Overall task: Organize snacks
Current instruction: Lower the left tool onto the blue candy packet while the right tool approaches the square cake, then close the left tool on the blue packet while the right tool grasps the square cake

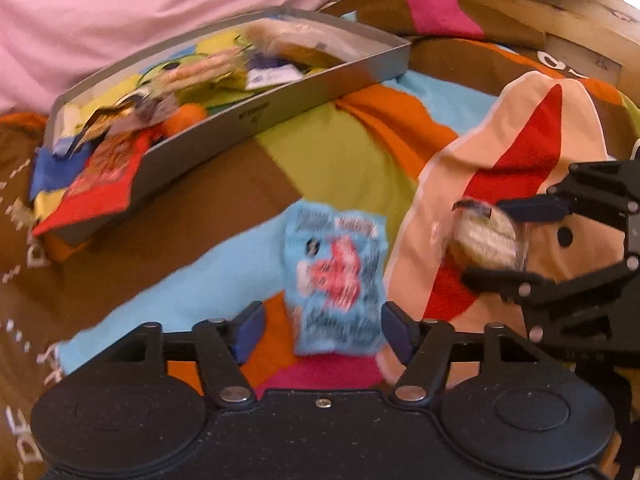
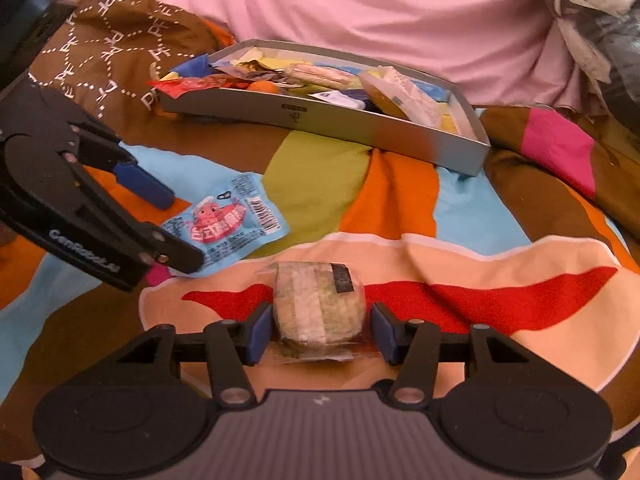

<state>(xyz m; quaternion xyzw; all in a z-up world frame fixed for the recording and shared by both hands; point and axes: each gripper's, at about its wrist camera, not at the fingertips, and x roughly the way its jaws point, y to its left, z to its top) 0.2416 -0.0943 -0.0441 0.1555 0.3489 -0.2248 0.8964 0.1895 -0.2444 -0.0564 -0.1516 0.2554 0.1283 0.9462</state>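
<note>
A light-blue snack packet (image 1: 336, 276) (image 2: 228, 220) with a pink cartoon lies flat on the patchwork bedspread. My left gripper (image 1: 322, 330) (image 2: 178, 232) is open, one finger on each side of the packet's near end. A round cake in clear wrap (image 2: 318, 304) (image 1: 486, 240) rests on a peach cloth with a red stripe (image 2: 500, 272). My right gripper (image 2: 322, 332) (image 1: 516, 244) is shut on it, both pads against its sides. The grey tin tray (image 1: 280, 120) (image 2: 360, 128) stands farther back, holding several snack packs, with a red one (image 1: 104, 180) hanging over its left end.
A pink sheet (image 2: 360, 12) rises right behind the tray. In the left wrist view a wooden frame (image 1: 580, 20) runs along the top right. Crumpled plastic (image 2: 592, 8) lies at the far right. The bedspread (image 2: 400, 196) is soft and wrinkled between the grippers and the tray.
</note>
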